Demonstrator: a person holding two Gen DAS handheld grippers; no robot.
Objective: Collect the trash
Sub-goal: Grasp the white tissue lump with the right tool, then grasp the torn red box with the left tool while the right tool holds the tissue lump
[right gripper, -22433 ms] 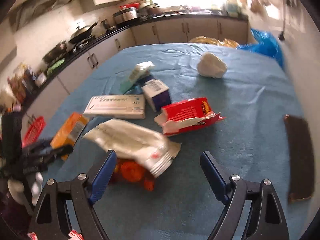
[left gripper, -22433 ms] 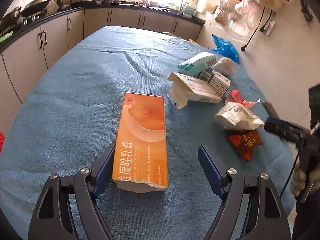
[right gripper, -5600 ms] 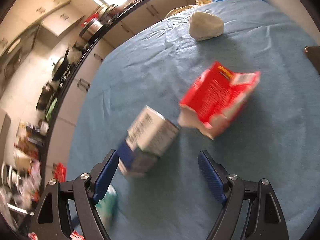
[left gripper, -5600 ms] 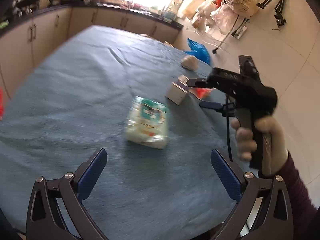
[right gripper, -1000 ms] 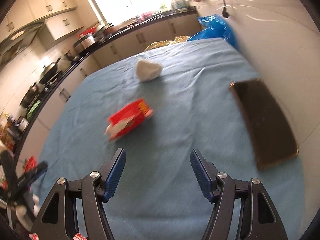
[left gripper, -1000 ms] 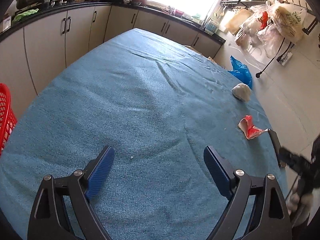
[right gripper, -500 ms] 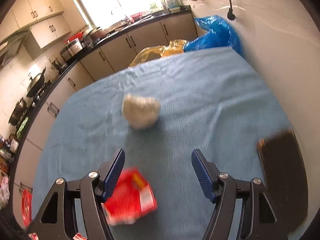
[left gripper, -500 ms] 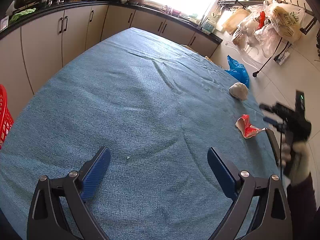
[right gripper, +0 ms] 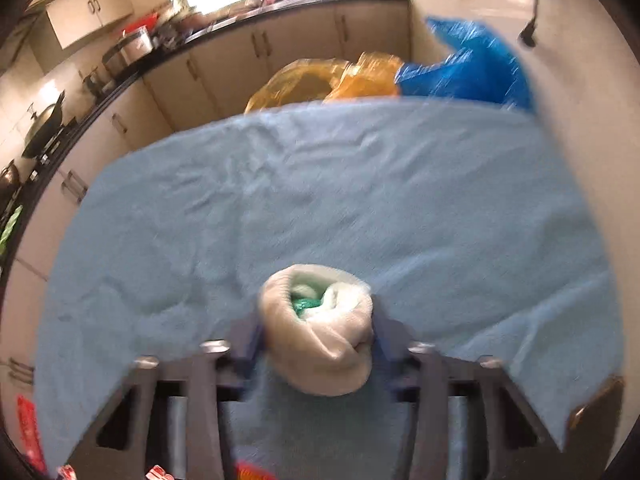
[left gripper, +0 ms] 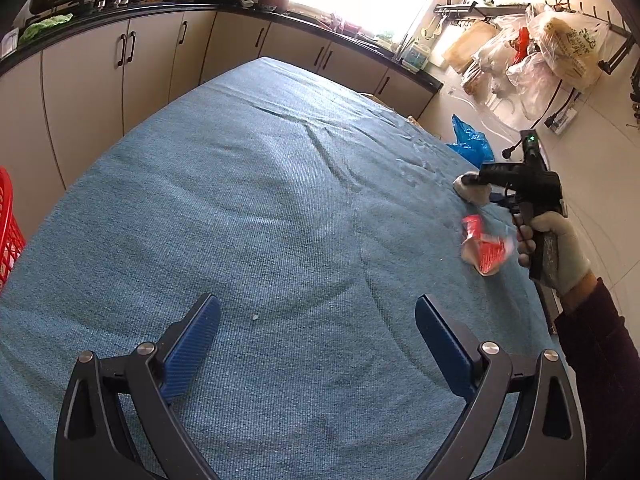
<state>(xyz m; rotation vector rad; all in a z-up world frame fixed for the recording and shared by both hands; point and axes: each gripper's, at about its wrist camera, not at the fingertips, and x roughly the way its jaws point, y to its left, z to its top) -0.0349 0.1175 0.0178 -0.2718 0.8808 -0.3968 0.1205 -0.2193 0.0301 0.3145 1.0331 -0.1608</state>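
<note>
Right gripper (right gripper: 316, 338) moved, closing around white wad (right gripper: 316, 328)

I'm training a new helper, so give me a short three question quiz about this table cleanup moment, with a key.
1. True or false: the left gripper holds a box.
2. Which item sits between the right gripper fingers? A) red wrapper B) white wad C) blue bag
3. Fill in: the cloth on the table is ____ in colour.

Key: 1 false, its jaws stand wide with nothing between. 2 B; the jaws have just been closing on the wad. 3 blue.
</note>
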